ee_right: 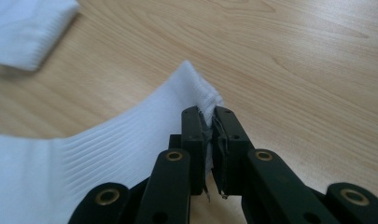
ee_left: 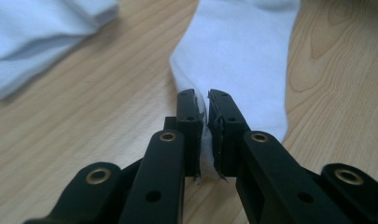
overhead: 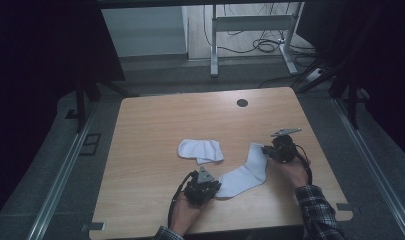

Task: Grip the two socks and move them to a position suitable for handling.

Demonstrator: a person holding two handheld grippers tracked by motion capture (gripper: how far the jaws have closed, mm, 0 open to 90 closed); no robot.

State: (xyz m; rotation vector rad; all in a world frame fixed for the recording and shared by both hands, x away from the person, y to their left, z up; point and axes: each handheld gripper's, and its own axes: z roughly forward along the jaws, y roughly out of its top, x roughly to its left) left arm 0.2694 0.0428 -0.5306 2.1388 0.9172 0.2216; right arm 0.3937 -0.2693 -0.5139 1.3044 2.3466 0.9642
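A folded white sock (overhead: 201,150) lies on the wooden surface (overhead: 155,120), up and to the left of the long white sock (overhead: 245,172), well apart from it. The long sock lies flat on the surface, stretched slantwise from its lower left end to its upper right end. At the lower left end the left tongs (overhead: 213,189) are clenched on the sock's toe; in the left gripper view (ee_left: 206,100) white cloth is pinched between the two black jaws. At the upper right end the right tongs (overhead: 264,149) grasp the ribbed cuff; in the right gripper view (ee_right: 208,112) the cuff's edge is squeezed between the jaws. A round dark hole (overhead: 242,103) sits in the surface beyond the long sock, toward the far edge.
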